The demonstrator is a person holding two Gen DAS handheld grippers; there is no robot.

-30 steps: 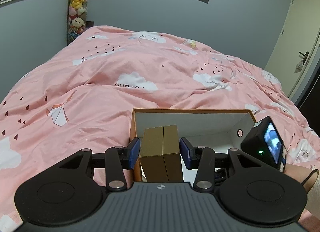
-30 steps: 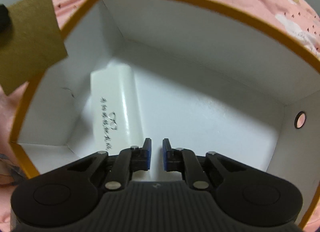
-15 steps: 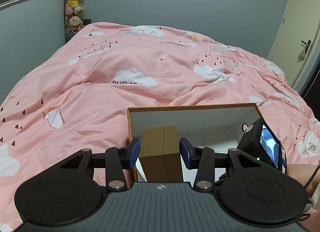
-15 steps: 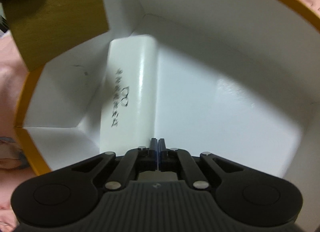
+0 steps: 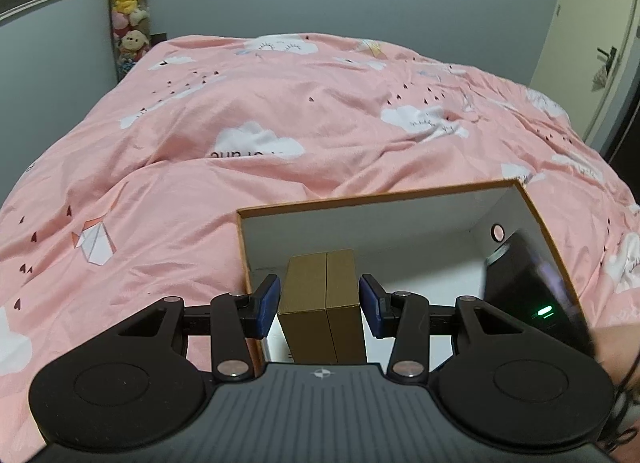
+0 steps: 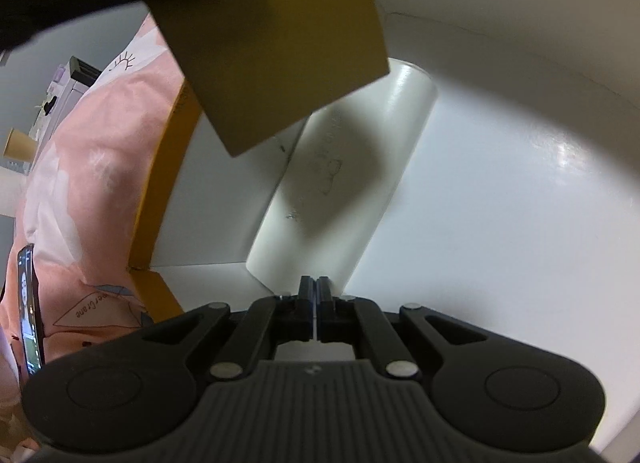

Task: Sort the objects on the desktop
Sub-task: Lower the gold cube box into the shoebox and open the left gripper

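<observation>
My left gripper (image 5: 320,301) is shut on a small brown cardboard box (image 5: 324,295) and holds it over the near left corner of an open orange-rimmed white box (image 5: 360,199) on the bed. The brown box also shows at the top of the right wrist view (image 6: 272,43), hanging above the white box's left wall (image 6: 216,199). My right gripper (image 6: 315,297) is shut and empty, inside the white box just above a white glasses case (image 6: 352,167) that lies along the left wall. The right gripper's body shows in the left wrist view (image 5: 532,295).
The white box rests on a pink cloud-print duvet (image 5: 280,123). A phone with a lit screen (image 6: 28,303) lies on the duvet left of the box. A stack of plush toys (image 5: 128,3) stands at the far wall. A door (image 5: 596,39) is at the right.
My right gripper closed fully, empty, and swung left inside the white box. My left gripper carried the brown box forward over the box's left wall.
</observation>
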